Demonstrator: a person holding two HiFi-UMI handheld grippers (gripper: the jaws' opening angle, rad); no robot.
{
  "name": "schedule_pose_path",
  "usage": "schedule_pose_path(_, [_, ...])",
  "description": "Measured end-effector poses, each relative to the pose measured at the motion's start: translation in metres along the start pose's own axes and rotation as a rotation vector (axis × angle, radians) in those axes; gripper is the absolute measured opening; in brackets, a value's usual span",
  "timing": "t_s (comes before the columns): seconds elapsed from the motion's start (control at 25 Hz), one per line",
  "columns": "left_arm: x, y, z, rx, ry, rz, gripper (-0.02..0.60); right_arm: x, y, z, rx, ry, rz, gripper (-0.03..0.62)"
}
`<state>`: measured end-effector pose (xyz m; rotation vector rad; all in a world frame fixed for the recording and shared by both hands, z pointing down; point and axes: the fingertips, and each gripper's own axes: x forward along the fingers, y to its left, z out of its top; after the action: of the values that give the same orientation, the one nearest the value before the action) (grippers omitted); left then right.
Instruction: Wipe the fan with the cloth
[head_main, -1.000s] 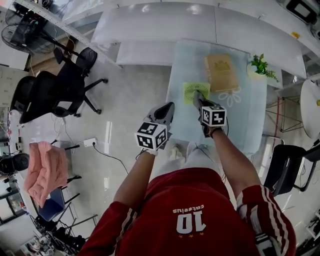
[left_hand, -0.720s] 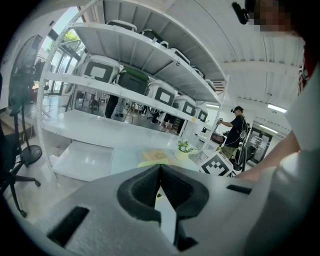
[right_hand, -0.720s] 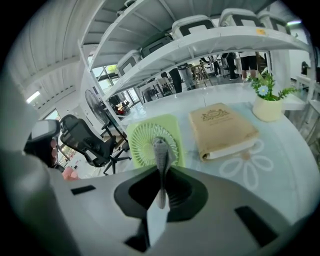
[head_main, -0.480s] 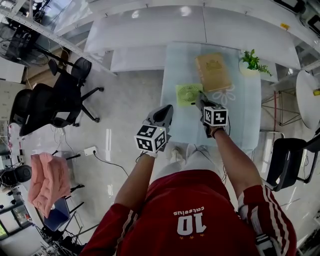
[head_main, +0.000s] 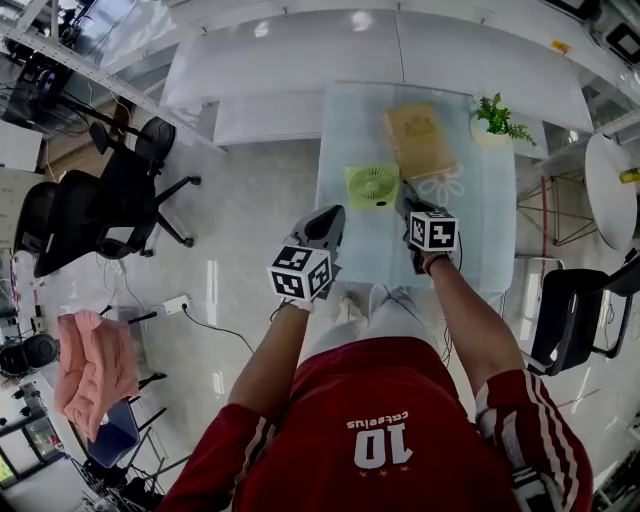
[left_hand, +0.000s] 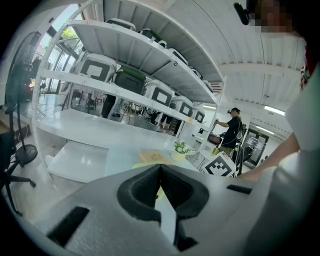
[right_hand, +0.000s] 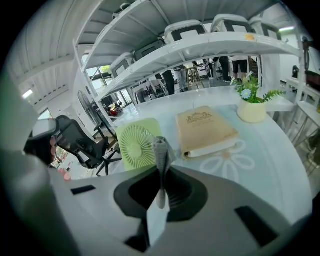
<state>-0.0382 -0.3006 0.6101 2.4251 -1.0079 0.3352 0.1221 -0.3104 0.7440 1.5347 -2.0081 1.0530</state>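
Cloth, grey and folded narrow, is pinched between the closed jaws of the right gripper, so that its free end projects toward the green fan. The fan is laid flat on the worktop, grille upward, just beside a tan book, presenting its face for wiping. The left gripper is closed on nothing and held beside the worktop's edge, apparently in reserve.

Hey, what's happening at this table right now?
A person holds a gripper in each hand at a glass table. The right gripper is shut on a grey cloth, beside the green fan lying flat on the table, not on it. The left gripper is shut and empty, off to the fan's left.
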Motion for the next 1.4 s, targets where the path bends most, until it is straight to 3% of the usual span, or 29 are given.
schedule_pose_path(0.36, [-0.016,-0.004,-0.001,0.001,-0.017,-0.006,-0.002,-0.01,0.024,-0.011,-0.006,-0.005,0.011,0.018])
schedule_pose_path(1.4, [-0.069,0.033,-0.018,-0.04,-0.038,0.083,-0.002,0.013,0.094,-0.03,-0.068,0.03,0.095,0.018])
